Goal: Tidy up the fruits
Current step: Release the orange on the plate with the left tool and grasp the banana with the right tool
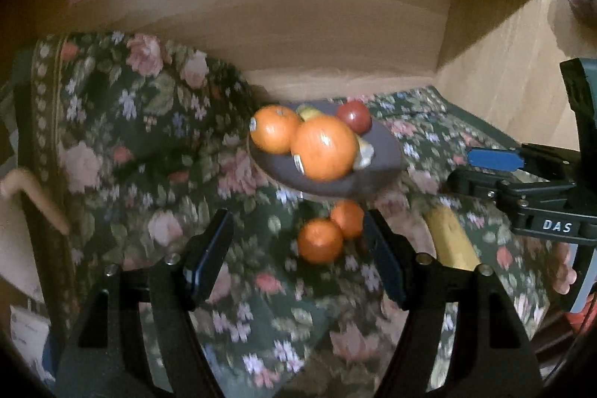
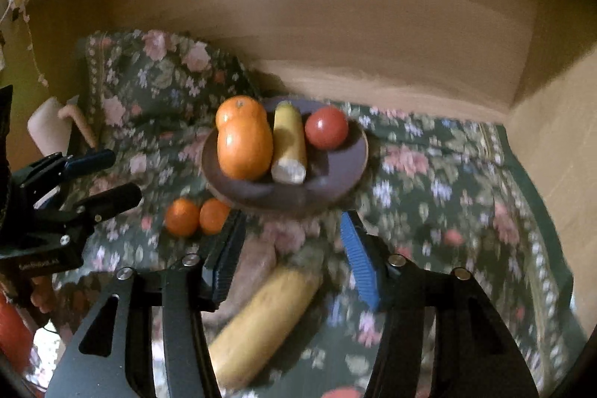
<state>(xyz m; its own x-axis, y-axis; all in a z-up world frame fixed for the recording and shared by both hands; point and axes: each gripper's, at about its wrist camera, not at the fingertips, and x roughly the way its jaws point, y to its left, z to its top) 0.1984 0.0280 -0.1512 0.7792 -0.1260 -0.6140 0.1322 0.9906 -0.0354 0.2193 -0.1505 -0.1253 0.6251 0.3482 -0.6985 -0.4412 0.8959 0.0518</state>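
On the floral cloth (image 2: 429, 181) that covers the table, the left gripper (image 1: 298, 248) hangs with its jaws wide apart and holding nothing; two small oranges (image 1: 330, 235) lie on the cloth between its fingertips and a little ahead of them. Behind them stands the dark plate (image 2: 335, 174), which carries two large oranges (image 2: 242, 140), a pale yellow fruit (image 2: 289, 140), probably a banana, and a red apple (image 2: 326, 126). Further right, the right gripper (image 2: 291, 256) is likewise open and empty, poised over a loose banana (image 2: 261, 319) that lies on the cloth, just beneath and between its jaws.

The job appears partly done: some fruit sits on the plate, while three pieces remain off it. The step in hand looks like reaching for a loose piece. Next, either gripper would need to lower, close around its fruit and carry it to the plate, where free room is mostly at the front right.
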